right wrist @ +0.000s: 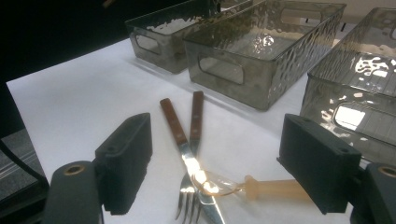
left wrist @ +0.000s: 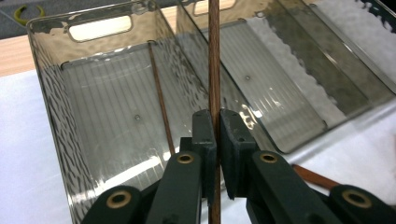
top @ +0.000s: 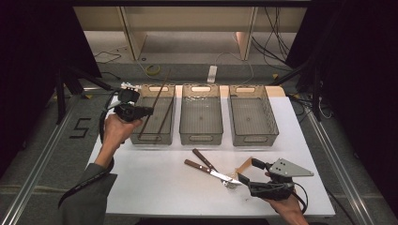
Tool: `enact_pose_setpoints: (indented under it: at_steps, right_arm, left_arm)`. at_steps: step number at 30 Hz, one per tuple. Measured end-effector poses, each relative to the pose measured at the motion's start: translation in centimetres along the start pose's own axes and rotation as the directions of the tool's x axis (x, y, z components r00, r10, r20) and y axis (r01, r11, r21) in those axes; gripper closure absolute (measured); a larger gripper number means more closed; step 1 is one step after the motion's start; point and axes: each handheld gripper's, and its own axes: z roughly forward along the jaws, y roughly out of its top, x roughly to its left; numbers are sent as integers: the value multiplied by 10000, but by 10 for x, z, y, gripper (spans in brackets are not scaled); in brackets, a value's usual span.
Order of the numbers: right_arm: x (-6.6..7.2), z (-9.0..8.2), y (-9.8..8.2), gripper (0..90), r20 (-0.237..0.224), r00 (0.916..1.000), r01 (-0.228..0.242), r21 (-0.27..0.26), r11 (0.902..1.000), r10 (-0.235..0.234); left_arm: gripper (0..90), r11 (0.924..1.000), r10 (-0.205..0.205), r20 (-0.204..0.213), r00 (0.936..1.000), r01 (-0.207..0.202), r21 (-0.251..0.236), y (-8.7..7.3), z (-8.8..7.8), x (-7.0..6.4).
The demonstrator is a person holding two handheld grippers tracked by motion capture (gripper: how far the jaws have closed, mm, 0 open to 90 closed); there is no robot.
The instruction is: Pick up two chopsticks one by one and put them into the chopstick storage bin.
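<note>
High view: left hand (top: 115,131) raised at the near left corner of the left bin (top: 154,114), left gripper (top: 146,111) clamped on a chopstick (top: 158,97) slanting over that bin.

Left gripper view: jaws pressed tight on the upright chopstick; second chopstick (left wrist: 161,101) lying inside the bin.

Right gripper view: right gripper (right wrist: 215,163) wide open, holding nothing, just above fork (right wrist: 192,154), knife (right wrist: 180,137) and spoon (right wrist: 252,186) on the table (right wrist: 70,107).

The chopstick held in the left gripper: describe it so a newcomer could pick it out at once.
Start at the three clear bins lined up on the white table and go to the leftmost bin. The left gripper is shut on a thin brown chopstick above it. A second chopstick lies loose inside that bin; this one is the raised stick pinched between black jaws.
</note>
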Motion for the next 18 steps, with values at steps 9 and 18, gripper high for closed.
enact_pose_setpoints:
  at_steps: [9,18]
  right_arm:
    - [-1,0,0,262,-34,10000,-18,-18,10000,17]
    - [-1,0,0,262,-88,10000,-26,-15,10000,26]
  left_arm:
    - [845,9985,-506,-467,9976,516,194,7,23,23]
    - [845,9950,-905,-809,9926,935,338,8,39,43]
